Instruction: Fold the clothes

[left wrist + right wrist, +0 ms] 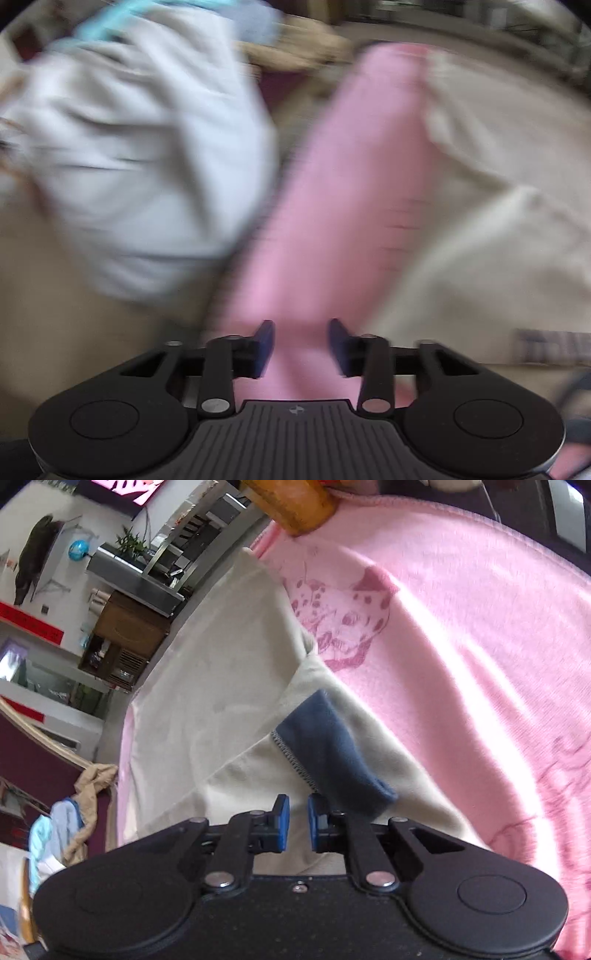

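Observation:
In the right wrist view a cream garment (207, 701) with a navy blue cuff or hem (332, 746) lies on a pink blanket (461, 664) printed with a spotted dog. My right gripper (297, 819) hovers just over the cream cloth near the navy edge, its blue pads slightly apart with nothing between them. The left wrist view is motion-blurred: my left gripper (301, 343) is open over a pink strip of blanket (332, 221), with a pale grey-white garment (140, 166) to the left and the cream garment (498, 184) to the right.
A heap of beige and light blue clothes (74, 812) lies at the left past the blanket's edge. A wooden post (295, 506) stands at the far edge. Shelves and a cabinet (125, 627) stand in the room behind.

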The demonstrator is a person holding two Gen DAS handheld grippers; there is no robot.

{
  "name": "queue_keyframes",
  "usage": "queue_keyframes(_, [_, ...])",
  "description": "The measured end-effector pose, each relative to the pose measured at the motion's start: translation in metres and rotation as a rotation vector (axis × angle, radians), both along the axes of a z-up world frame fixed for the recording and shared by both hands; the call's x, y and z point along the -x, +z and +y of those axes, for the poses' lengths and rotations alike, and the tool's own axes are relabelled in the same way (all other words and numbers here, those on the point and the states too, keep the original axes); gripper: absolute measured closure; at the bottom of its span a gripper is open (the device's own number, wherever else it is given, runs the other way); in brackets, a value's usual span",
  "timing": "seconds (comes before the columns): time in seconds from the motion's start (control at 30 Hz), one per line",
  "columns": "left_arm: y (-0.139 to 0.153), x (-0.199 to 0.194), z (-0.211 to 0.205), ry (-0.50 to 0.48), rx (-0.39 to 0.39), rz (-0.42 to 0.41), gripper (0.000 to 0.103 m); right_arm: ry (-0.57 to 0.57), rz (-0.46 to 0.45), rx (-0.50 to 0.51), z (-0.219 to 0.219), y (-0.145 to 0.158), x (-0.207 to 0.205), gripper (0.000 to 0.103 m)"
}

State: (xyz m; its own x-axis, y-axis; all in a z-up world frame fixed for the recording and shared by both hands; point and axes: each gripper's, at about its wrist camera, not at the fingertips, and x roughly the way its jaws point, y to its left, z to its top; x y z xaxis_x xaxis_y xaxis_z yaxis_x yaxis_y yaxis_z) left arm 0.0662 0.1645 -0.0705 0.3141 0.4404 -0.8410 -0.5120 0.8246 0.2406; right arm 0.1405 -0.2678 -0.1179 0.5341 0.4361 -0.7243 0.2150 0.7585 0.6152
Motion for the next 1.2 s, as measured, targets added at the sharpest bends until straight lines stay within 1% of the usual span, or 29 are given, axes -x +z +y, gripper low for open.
queue_keyframes(0.07, [0.004, 0.004, 0.002, 0.033, -0.017, -0.027, 0.076, -0.002, -0.024, 0.050, -0.004, 0.006, 0.001, 0.079])
queue_keyframes(0.13, [0.011, 0.007, 0.001, 0.027, 0.009, -0.078, 0.075, -0.017, -0.057, 0.106, -0.007, 0.015, 0.006, 0.077])
queue_keyframes(0.2, [0.018, 0.006, -0.006, -0.017, 0.039, -0.132, 0.075, -0.022, -0.099, 0.100, -0.008, 0.022, 0.009, 0.078])
queue_keyframes(0.23, [0.022, 0.003, -0.009, -0.059, 0.071, -0.163, 0.075, -0.024, -0.121, 0.094, -0.009, 0.026, 0.010, 0.081])
queue_keyframes(0.27, [0.025, -0.001, -0.013, -0.105, 0.103, -0.187, 0.074, -0.017, -0.122, 0.061, -0.008, 0.024, 0.008, 0.088])
queue_keyframes(0.3, [0.029, -0.007, -0.021, -0.154, 0.127, -0.209, 0.070, -0.007, -0.116, 0.021, -0.006, 0.022, 0.004, 0.089])
queue_keyframes(0.37, [0.035, -0.019, -0.035, -0.241, 0.159, -0.242, 0.070, 0.012, -0.106, -0.060, -0.002, 0.017, -0.002, 0.089])
queue_keyframes(0.47, [0.039, -0.044, -0.059, -0.384, 0.196, -0.251, 0.072, 0.042, -0.089, -0.182, 0.004, 0.010, -0.011, 0.088])
queue_keyframes(0.5, [0.038, -0.052, -0.066, -0.433, 0.228, -0.253, 0.077, 0.052, -0.084, -0.222, 0.006, 0.007, -0.014, 0.088])
queue_keyframes(0.53, [0.036, -0.061, -0.075, -0.482, 0.275, -0.255, 0.078, 0.062, -0.078, -0.263, 0.008, 0.005, -0.017, 0.088])
queue_keyframes(0.6, [0.026, -0.071, -0.091, -0.539, 0.371, -0.248, 0.078, 0.082, -0.067, -0.344, 0.011, 0.000, -0.024, 0.088])
queue_keyframes(0.63, [0.018, -0.074, -0.094, -0.518, 0.407, -0.233, 0.078, 0.091, -0.062, -0.384, 0.013, -0.003, -0.027, 0.088])
queue_keyframes(0.73, [-0.006, -0.082, -0.103, -0.452, 0.510, -0.188, 0.079, 0.191, -0.012, -0.416, 0.045, -0.020, -0.036, 0.087])
queue_keyframes(0.77, [-0.012, -0.083, -0.101, -0.426, 0.510, -0.178, 0.080, 0.227, 0.005, -0.424, 0.056, -0.027, -0.039, 0.086])
queue_keyframes(0.83, [-0.011, -0.083, -0.097, -0.406, 0.457, -0.191, 0.081, 0.248, 0.044, -0.367, 0.066, -0.038, -0.044, 0.082])
queue_keyframes(0.87, [-0.011, -0.082, -0.091, -0.372, 0.448, -0.201, 0.082, 0.246, 0.060, -0.332, 0.067, -0.043, -0.047, 0.093])
queue_keyframes(0.9, [-0.012, -0.081, -0.081, -0.323, 0.444, -0.210, 0.089, 0.211, 0.068, -0.344, 0.059, -0.048, -0.048, 0.096])
queue_keyframes(0.93, [-0.014, -0.079, -0.070, -0.272, 0.456, -0.219, 0.090, 0.168, 0.074, -0.370, 0.049, -0.052, -0.049, 0.095])
queue_keyframes(0.97, [-0.015, -0.077, -0.058, -0.221, 0.467, -0.230, 0.090, 0.099, 0.064, -0.376, 0.035, -0.053, -0.048, 0.095])
queue_keyframes(1.0, [-0.014, -0.074, -0.047, -0.169, 0.478, -0.243, 0.090, 0.006, 0.050, -0.382, 0.016, -0.054, -0.044, 0.095])
queue_keyframes(1.03, [-0.012, -0.069, -0.036, -0.119, 0.474, -0.257, 0.090, -0.092, 0.037, -0.388, -0.004, -0.054, -0.040, 0.095])
queue_keyframes(1.1, [-0.003, -0.056, -0.023, -0.047, 0.421, -0.288, 0.090, -0.244, 0.020, -0.418, -0.033, -0.054, -0.027, 0.094])
queue_keyframes(1.13, [0.002, -0.049, -0.016, -0.013, 0.394, -0.304, 0.090, -0.317, 0.013, -0.434, -0.047, -0.054, -0.020, 0.090])
queue_keyframes(1.17, [0.008, -0.044, -0.011, 0.009, 0.363, -0.321, 0.086, -0.328, -0.001, -0.424, -0.052, -0.050, -0.017, 0.083])
queue_keyframes(1.2, [0.013, -0.040, -0.007, 0.021, 0.341, -0.336, 0.086, -0.320, -0.017, -0.406, -0.054, -0.045, -0.014, 0.079])
